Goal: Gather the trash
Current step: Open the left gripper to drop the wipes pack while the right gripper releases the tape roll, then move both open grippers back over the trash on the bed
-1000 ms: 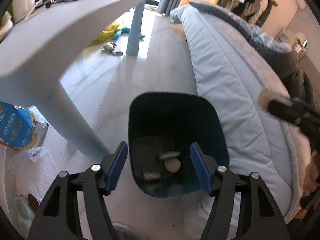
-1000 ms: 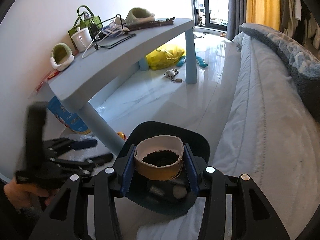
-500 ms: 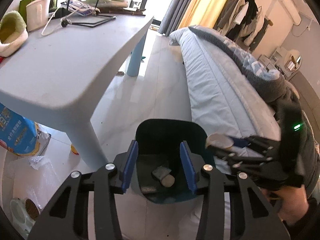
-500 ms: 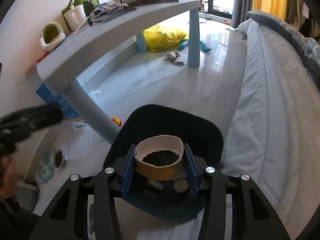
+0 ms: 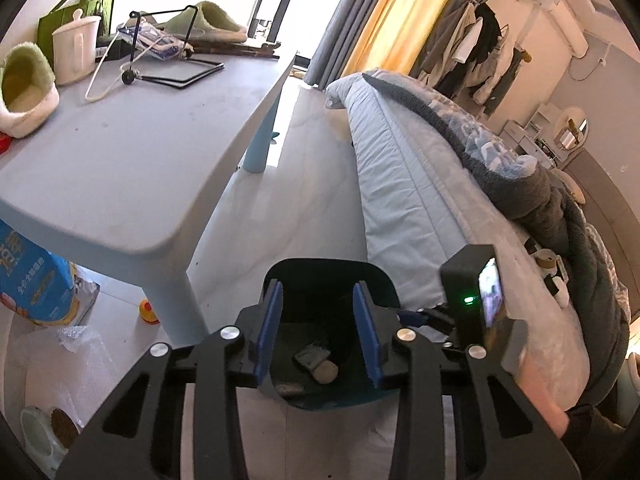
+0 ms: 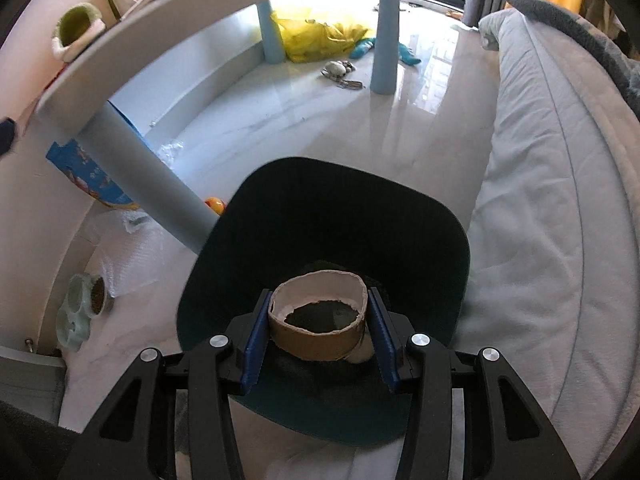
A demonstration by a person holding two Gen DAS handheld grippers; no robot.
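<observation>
Right gripper [image 6: 318, 336] clamps cardboard ring [image 6: 318, 326] above dark bin [image 6: 420, 232].

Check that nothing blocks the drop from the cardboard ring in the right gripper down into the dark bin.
Nothing visible does. The right gripper holds the cardboard ring directly above the dark bin's open mouth, with only earlier scraps at the bottom. The left gripper also points over the bin, its jaws open and empty.

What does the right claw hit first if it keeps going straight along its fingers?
Likely the inside of the dark bin: the right claw, shut on the cardboard ring, points into its opening. Depth is unclear.
</observation>
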